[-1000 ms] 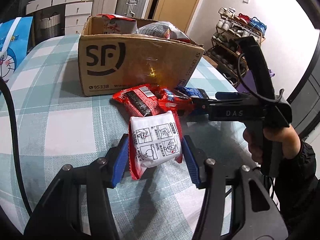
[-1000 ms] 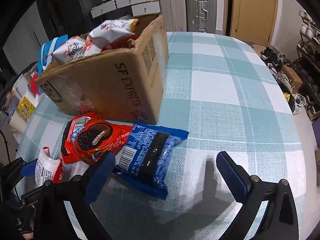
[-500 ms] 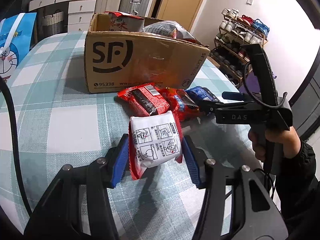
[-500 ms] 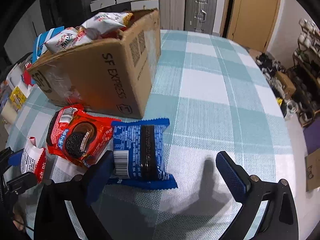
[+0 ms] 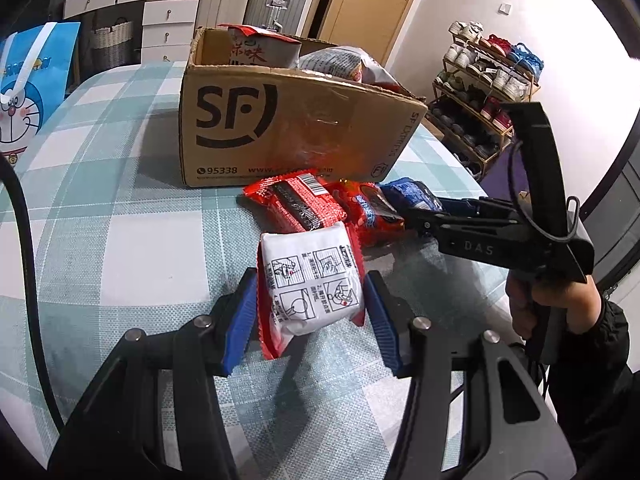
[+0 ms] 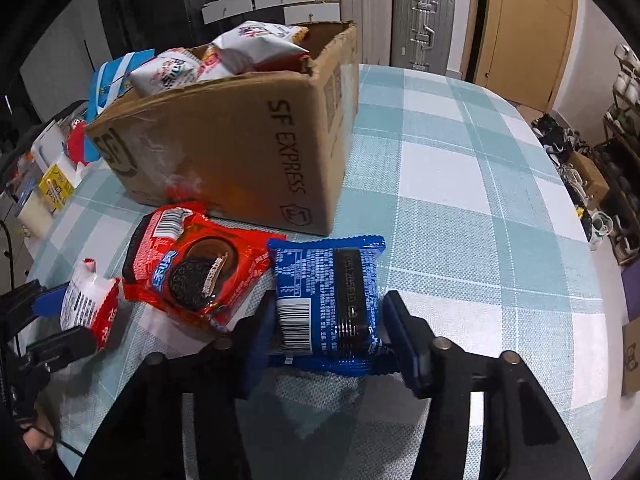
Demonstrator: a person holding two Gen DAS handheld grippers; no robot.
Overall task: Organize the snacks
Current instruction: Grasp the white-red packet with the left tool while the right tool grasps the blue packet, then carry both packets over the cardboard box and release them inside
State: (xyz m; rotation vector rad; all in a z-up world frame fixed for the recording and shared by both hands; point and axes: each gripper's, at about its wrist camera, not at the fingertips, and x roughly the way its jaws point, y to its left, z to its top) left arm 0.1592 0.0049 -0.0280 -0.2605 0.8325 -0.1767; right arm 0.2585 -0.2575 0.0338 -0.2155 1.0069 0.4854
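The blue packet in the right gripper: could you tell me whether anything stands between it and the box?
Nothing visible does. The blue packet lies just before the box, with only bare tablecloth between; the red Oreo packet lies beside it.

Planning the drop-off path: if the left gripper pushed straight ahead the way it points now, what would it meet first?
Likely the red snack packet lying just beyond the white packet in the left gripper, then the cardboard box; depth is uncertain.

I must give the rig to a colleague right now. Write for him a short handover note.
Left gripper: shut on the white-and-red snack packet, held above the table.
Right gripper: closed around the blue Oreo packet, which looks still on the table.
Red Oreo packet and another red packet lie before the SF Express box.
Done: several snacks in the box.
Left: four packets.
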